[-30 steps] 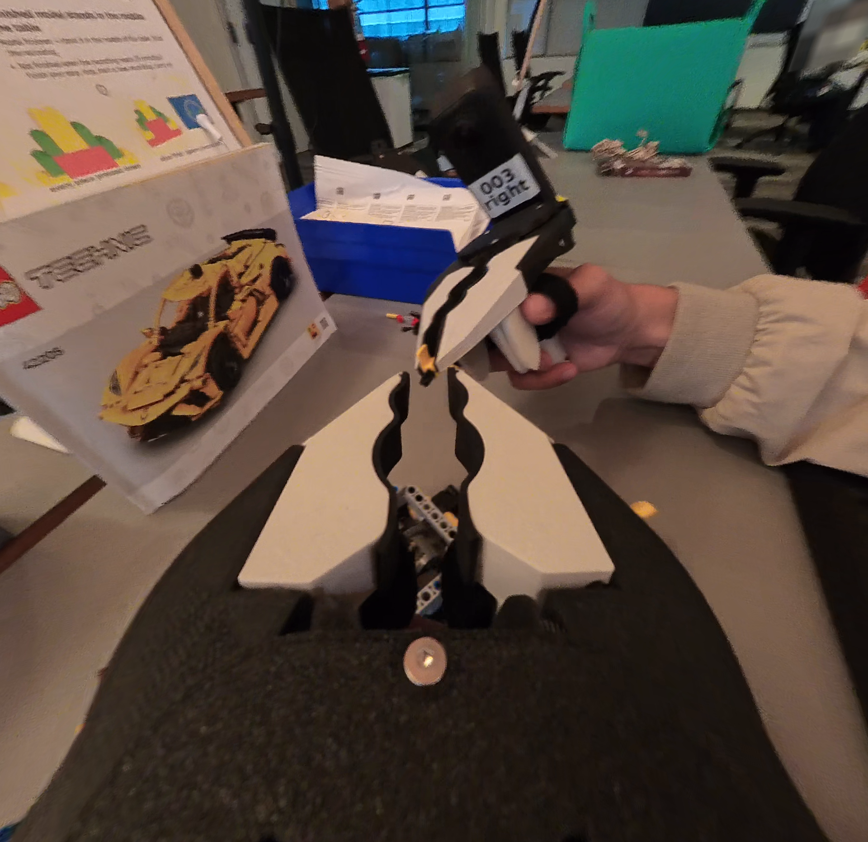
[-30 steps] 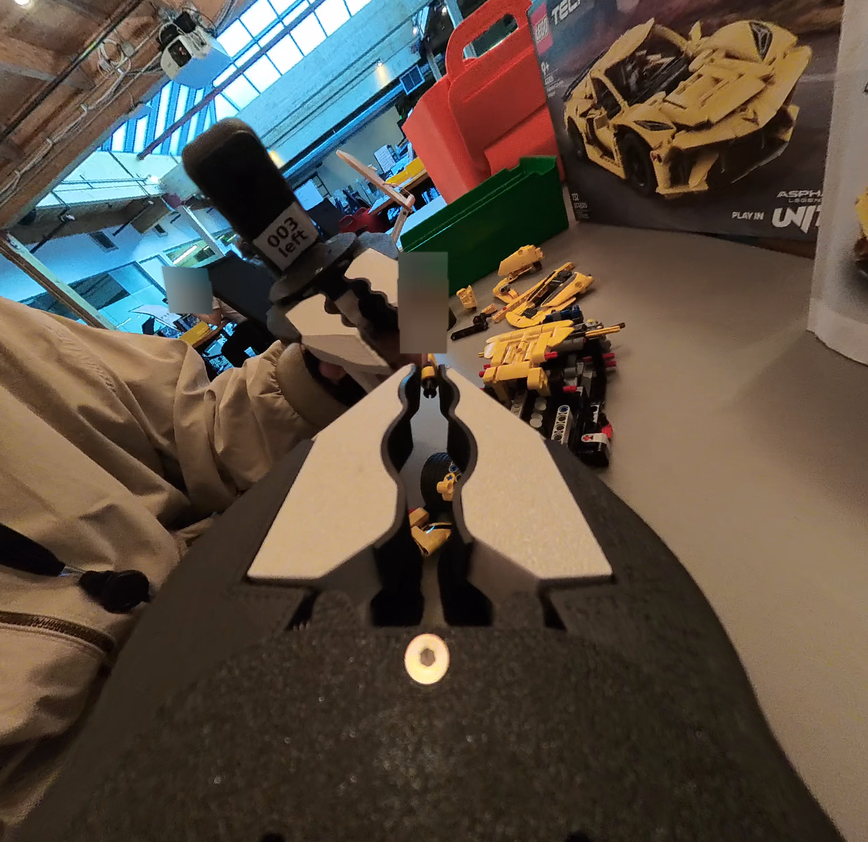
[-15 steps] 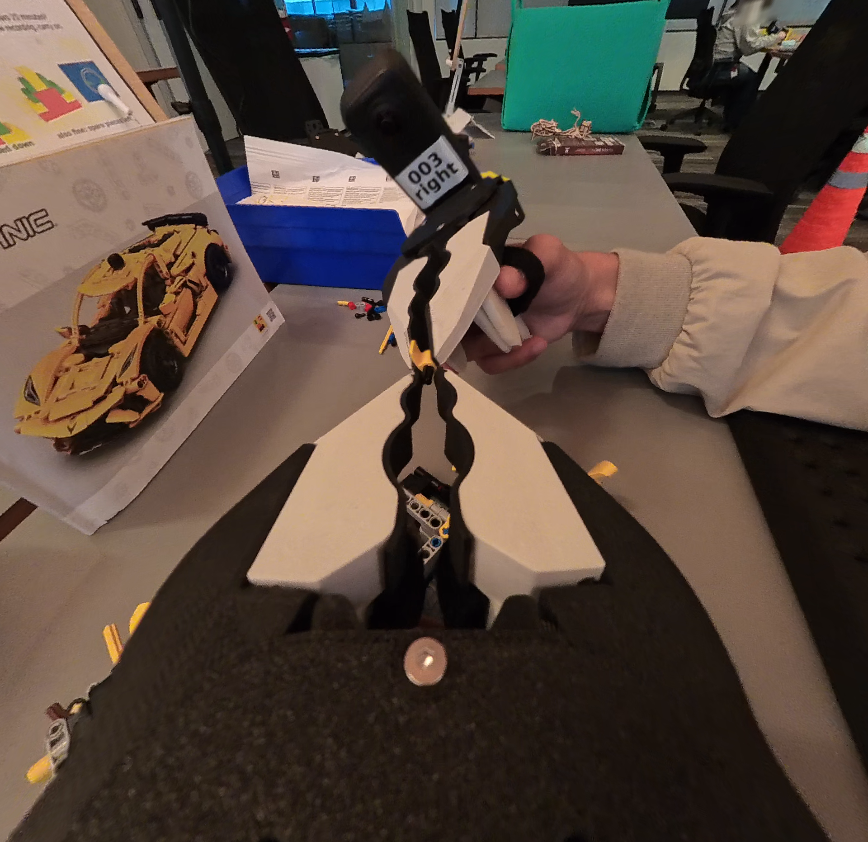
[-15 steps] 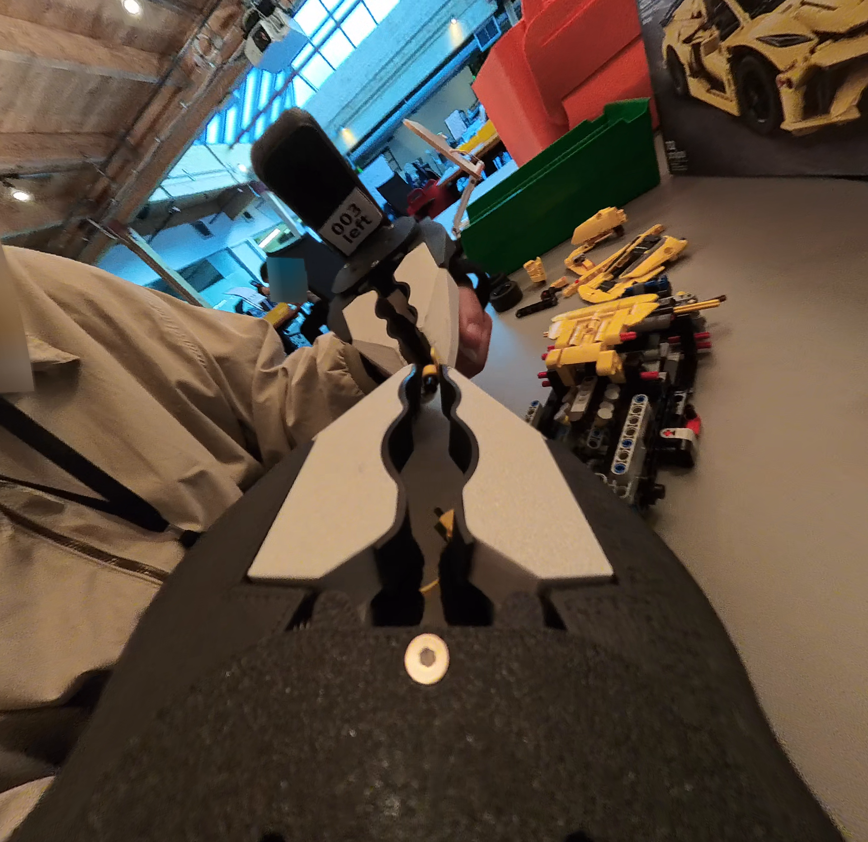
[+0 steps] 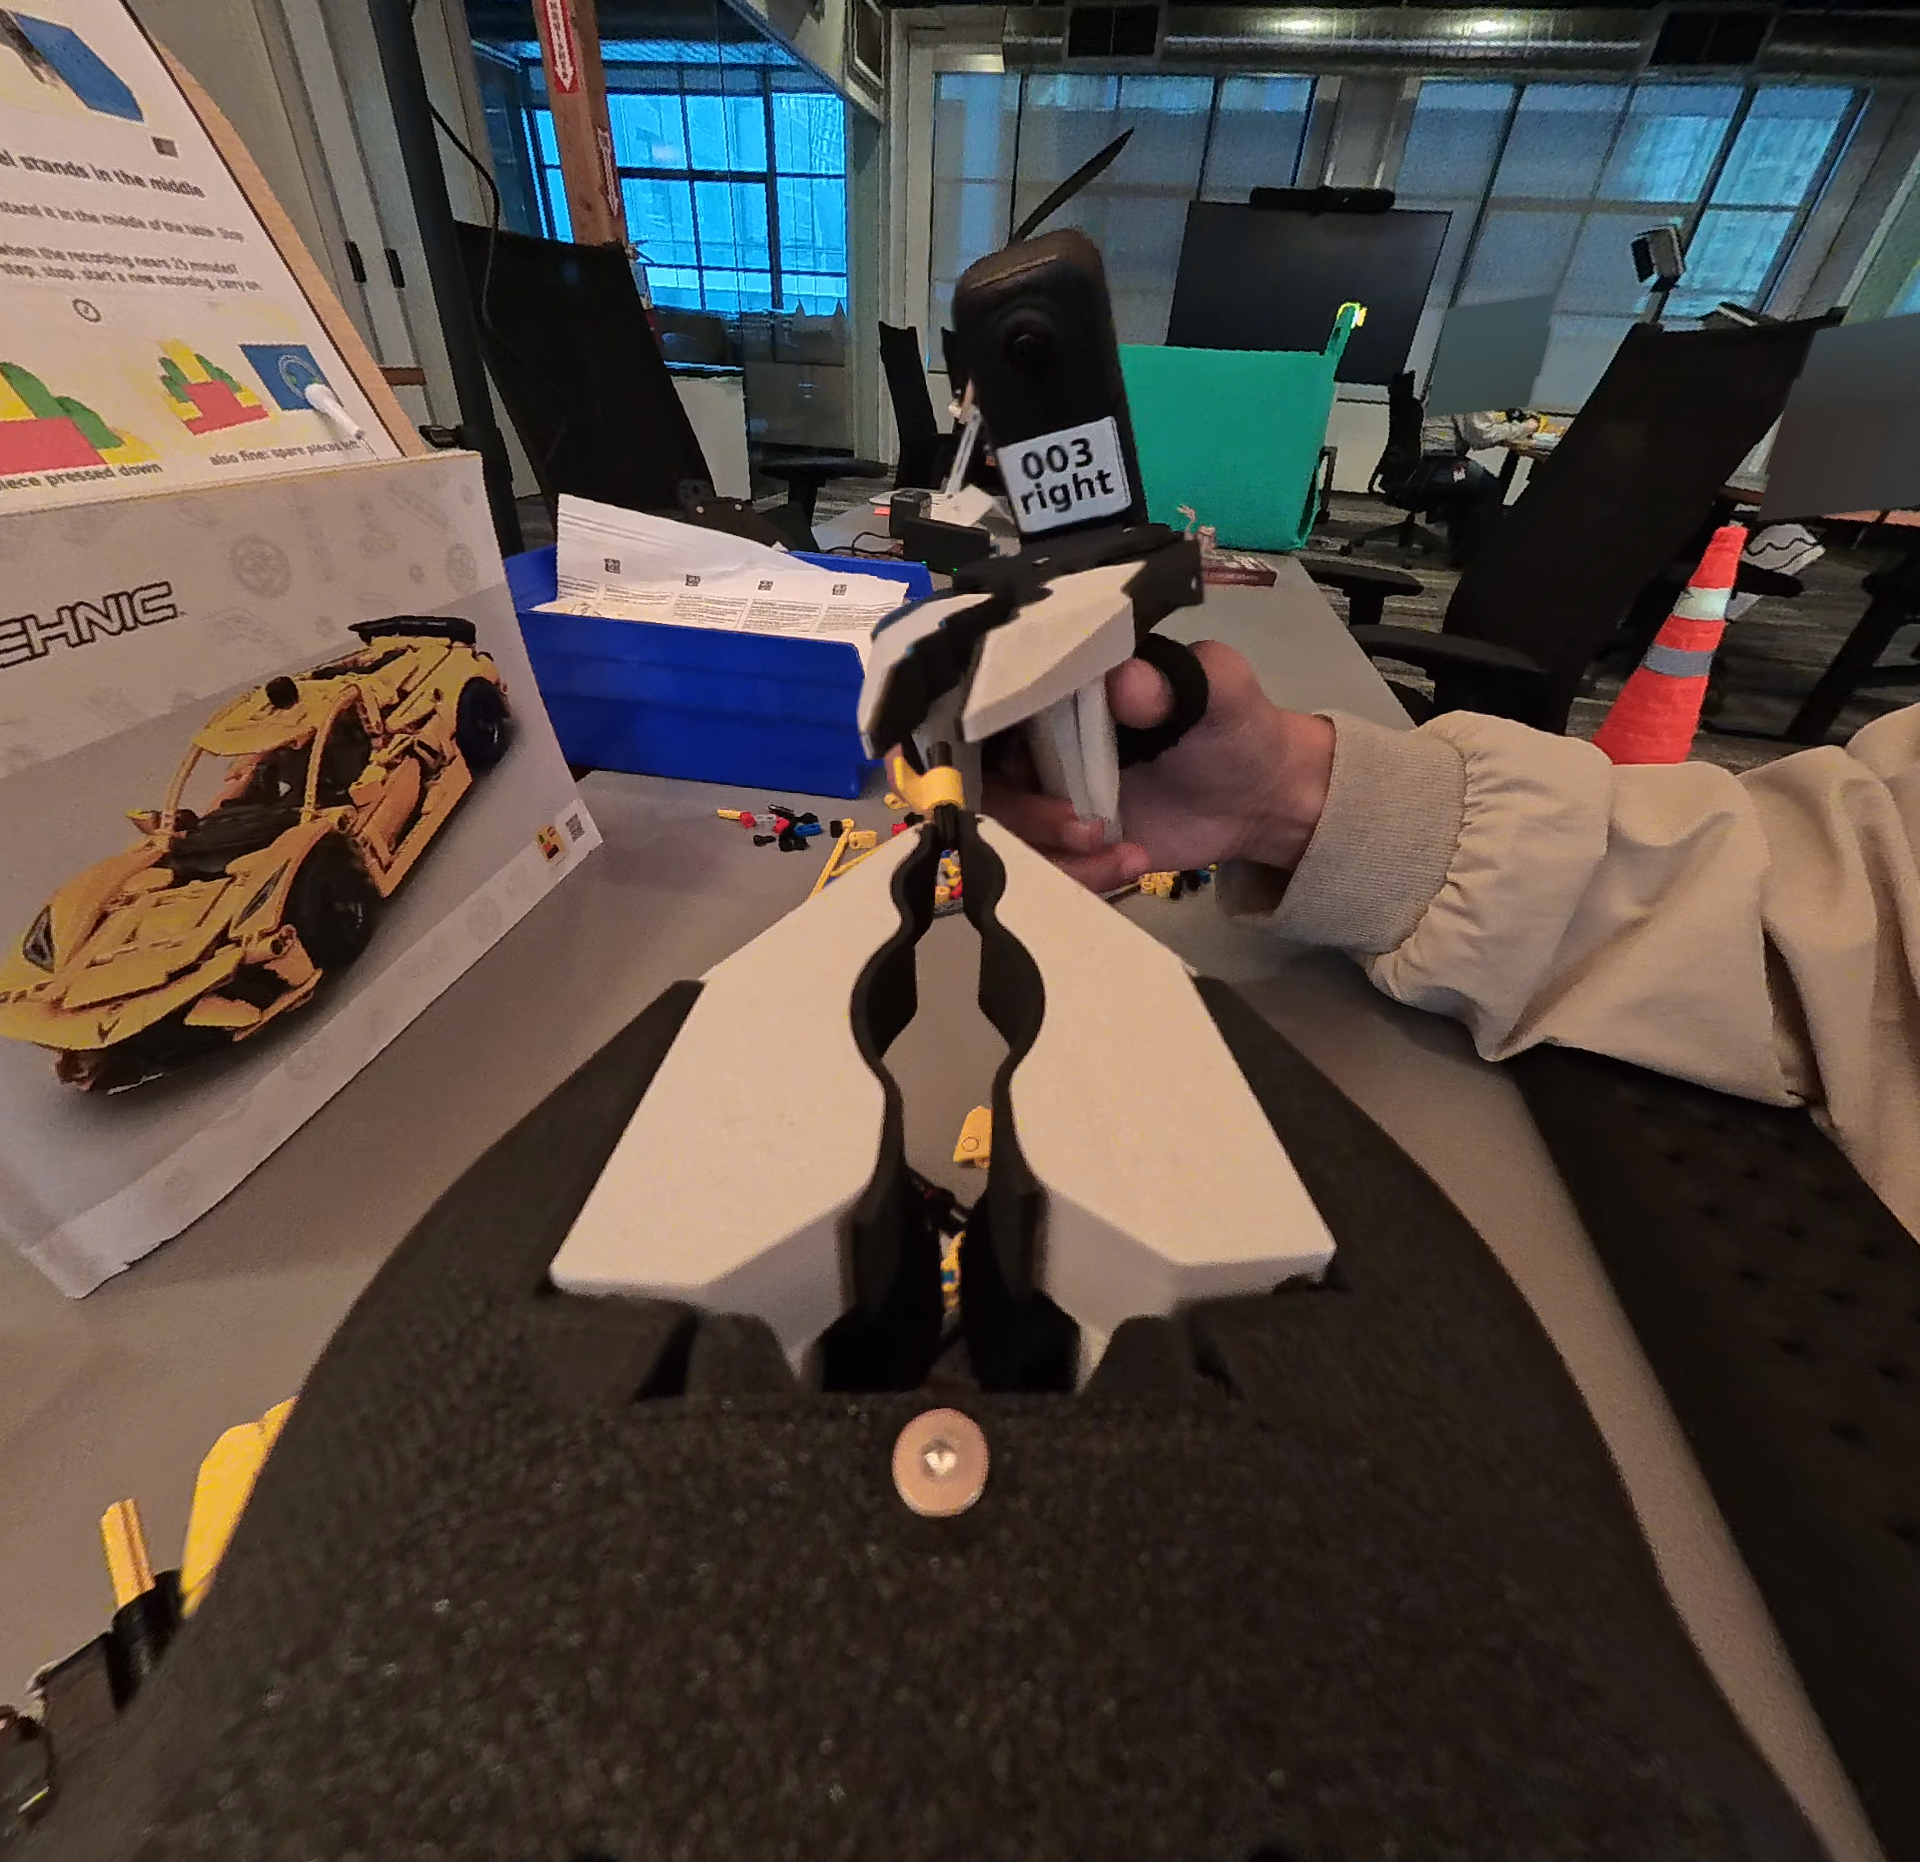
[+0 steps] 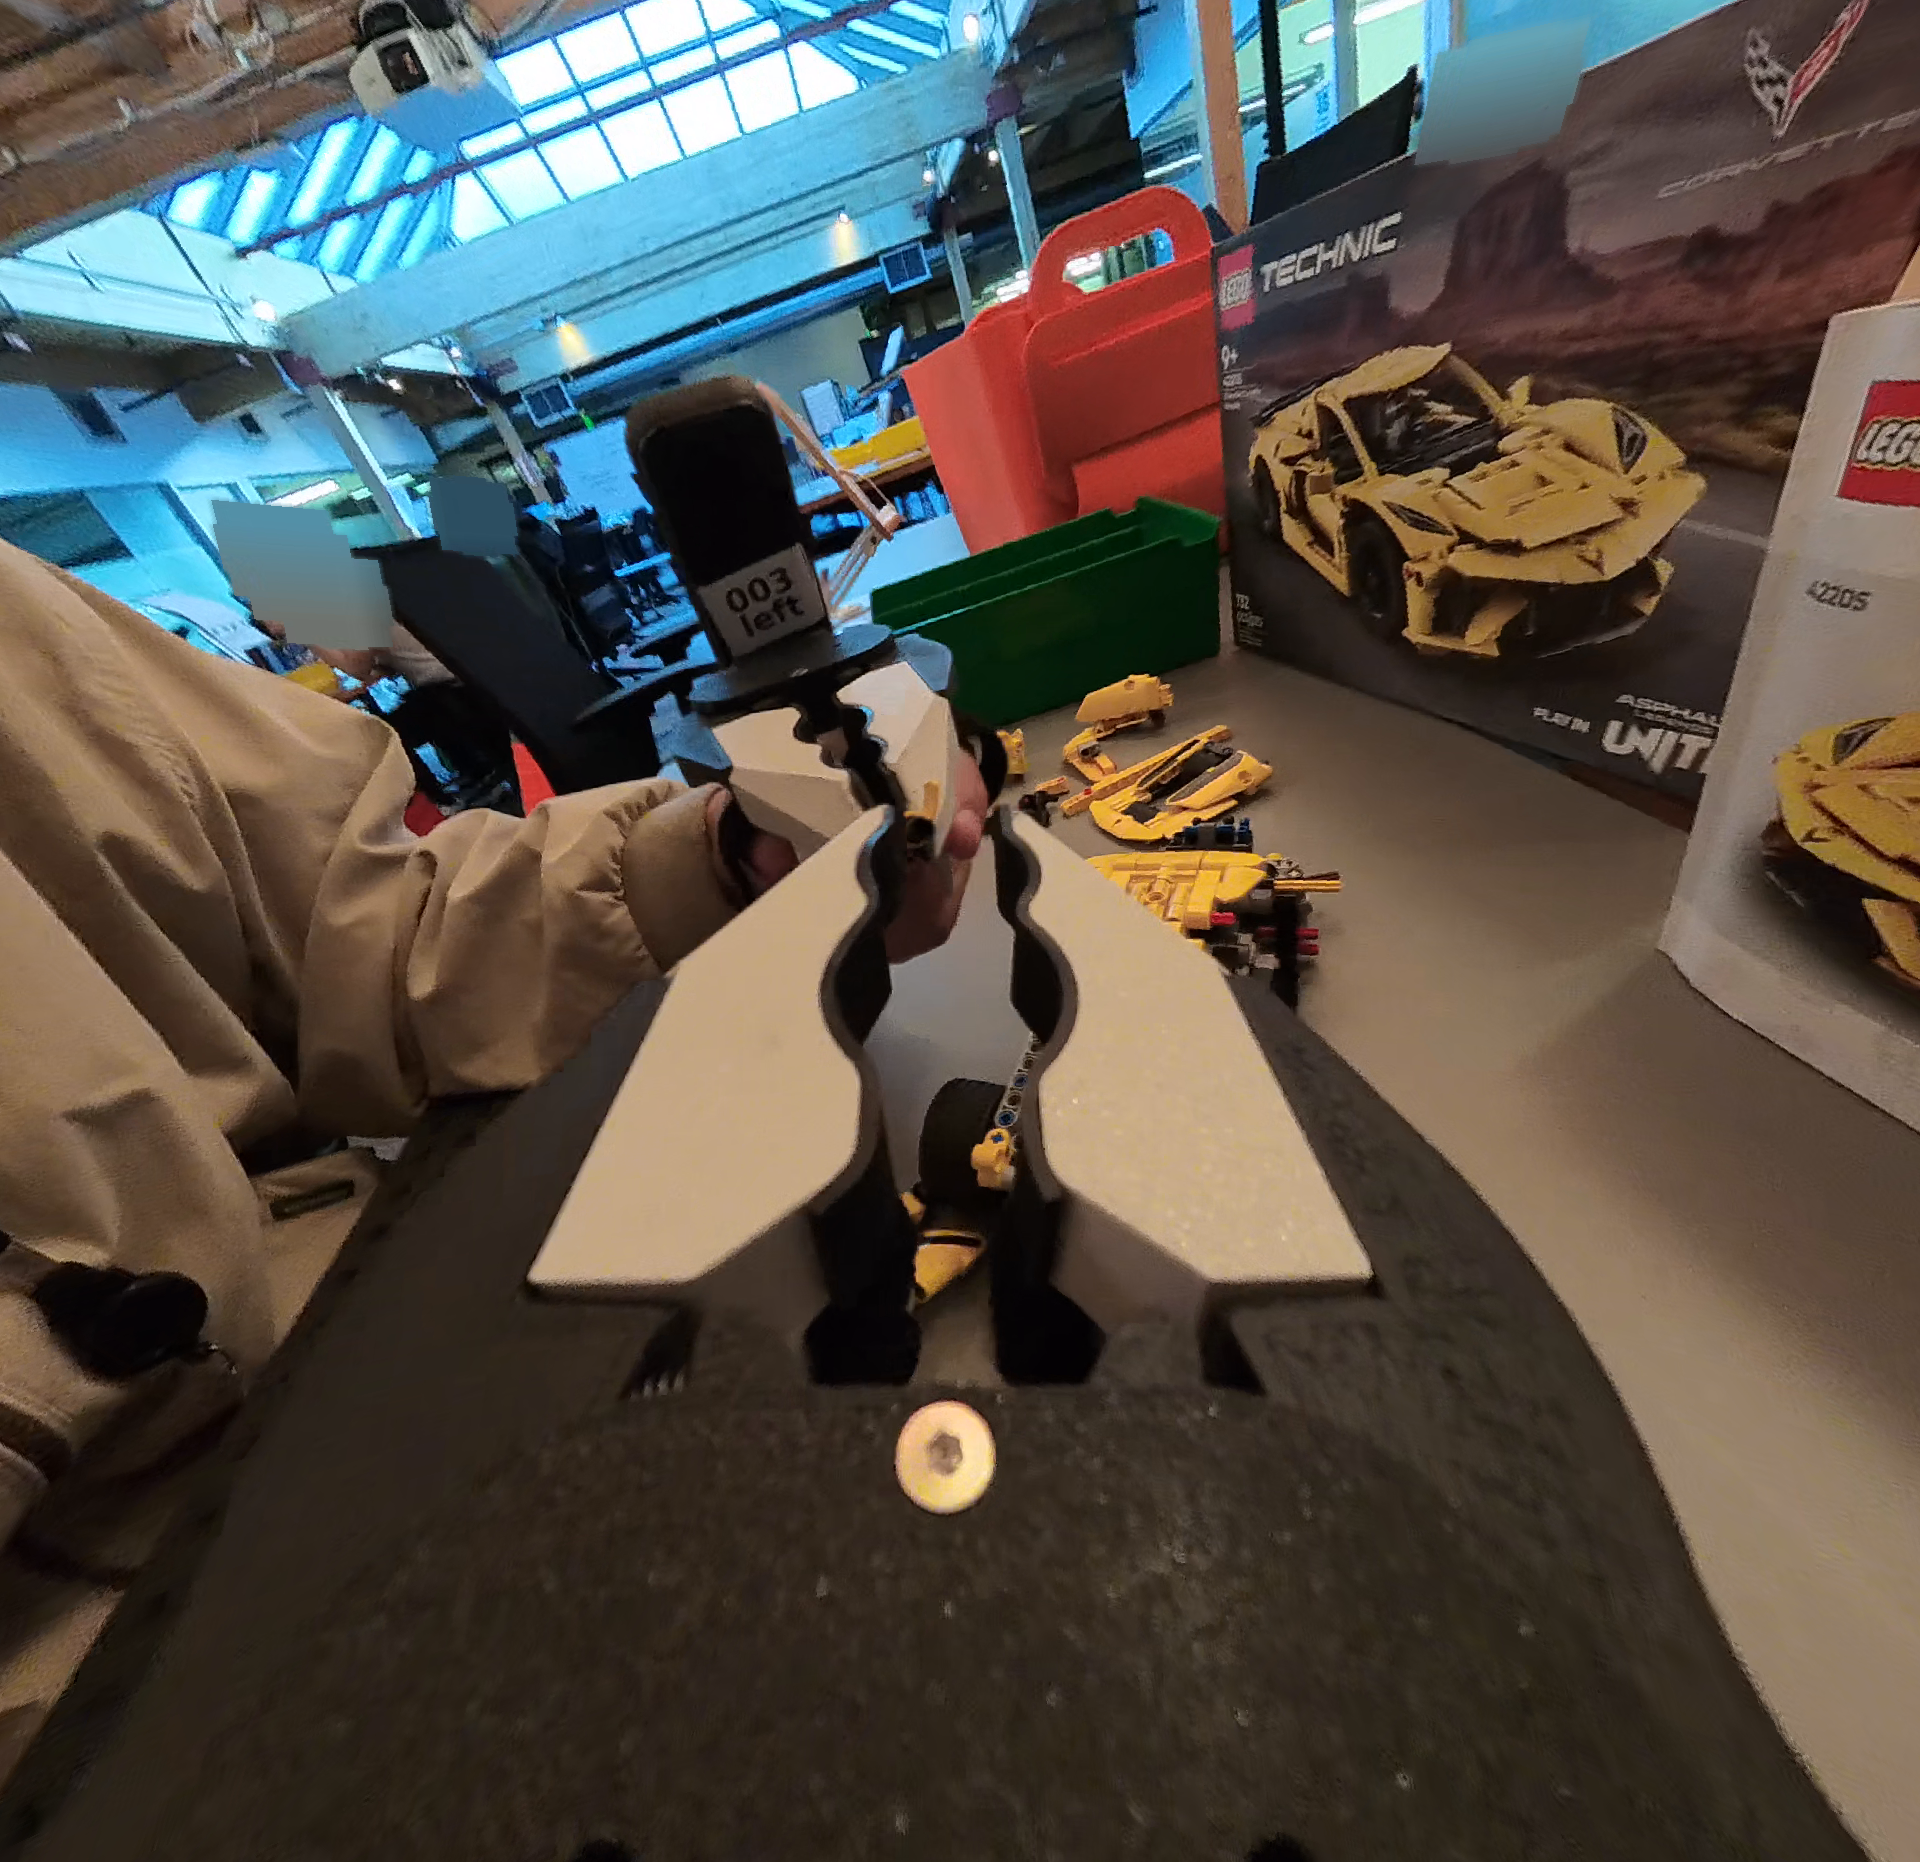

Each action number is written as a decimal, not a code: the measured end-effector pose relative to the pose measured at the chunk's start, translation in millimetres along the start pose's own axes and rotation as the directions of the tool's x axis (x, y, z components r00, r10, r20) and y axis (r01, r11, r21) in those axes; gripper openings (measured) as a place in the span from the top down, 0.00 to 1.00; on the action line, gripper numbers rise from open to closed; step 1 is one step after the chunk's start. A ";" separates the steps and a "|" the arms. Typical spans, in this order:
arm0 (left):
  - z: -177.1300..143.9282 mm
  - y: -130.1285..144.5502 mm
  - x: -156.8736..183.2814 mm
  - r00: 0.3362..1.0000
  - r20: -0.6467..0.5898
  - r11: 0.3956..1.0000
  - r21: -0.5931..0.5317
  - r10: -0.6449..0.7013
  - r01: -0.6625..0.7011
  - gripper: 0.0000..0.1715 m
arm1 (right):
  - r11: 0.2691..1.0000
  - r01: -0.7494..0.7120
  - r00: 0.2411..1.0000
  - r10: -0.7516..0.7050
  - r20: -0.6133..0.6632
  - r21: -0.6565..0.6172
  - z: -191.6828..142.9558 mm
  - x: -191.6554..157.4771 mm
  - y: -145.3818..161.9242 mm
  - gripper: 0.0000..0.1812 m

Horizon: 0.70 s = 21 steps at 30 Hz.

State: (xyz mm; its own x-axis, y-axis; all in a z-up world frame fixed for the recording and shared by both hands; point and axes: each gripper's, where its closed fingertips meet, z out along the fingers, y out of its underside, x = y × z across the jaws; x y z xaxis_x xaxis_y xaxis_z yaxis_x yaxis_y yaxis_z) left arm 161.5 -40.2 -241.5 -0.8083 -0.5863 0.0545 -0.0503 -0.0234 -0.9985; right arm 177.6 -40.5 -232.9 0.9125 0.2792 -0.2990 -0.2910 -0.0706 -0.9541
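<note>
A small yellow-and-black toy-brick pin (image 5: 940, 799) is pinched at the closed tips of the left claw (image 5: 948, 846), held above the grey counter (image 5: 665, 908). The right claw (image 6: 943, 836) faces it tip to tip with its jaws parted and empty, just beside the pin. Behind lie a part-built yellow brick car chassis (image 6: 1216, 893), a blue plastic bin (image 5: 707, 690) and a green plastic bin (image 6: 1049, 607).

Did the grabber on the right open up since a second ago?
Yes. The right gripper has opened; its fingers stand apart, while the left gripper pinches the small yellow piece.
</note>
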 end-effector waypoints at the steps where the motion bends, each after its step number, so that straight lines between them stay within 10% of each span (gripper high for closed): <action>1: 0.7 0.8 0.7 1.000 -0.002 1.000 -0.003 0.000 0.000 0.99 | 1.000 -0.018 1.000 0.017 0.023 0.005 -0.8 -1.7 0.0 0.92; 21: 0.2 5.2 4.2 0.999 -0.019 0.999 -0.041 0.027 -0.028 0.99 | 0.997 -0.070 0.990 0.074 0.118 -0.038 7.0 -11.6 11.2 0.97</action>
State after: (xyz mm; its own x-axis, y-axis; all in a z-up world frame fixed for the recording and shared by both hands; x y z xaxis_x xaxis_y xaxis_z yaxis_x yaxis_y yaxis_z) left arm 158.0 -42.9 -246.4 -0.8205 -0.5710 0.0275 -0.0518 0.0264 -0.9983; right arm 161.7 -37.8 -240.0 0.8481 0.3841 -0.3649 -0.3434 -0.1260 -0.9307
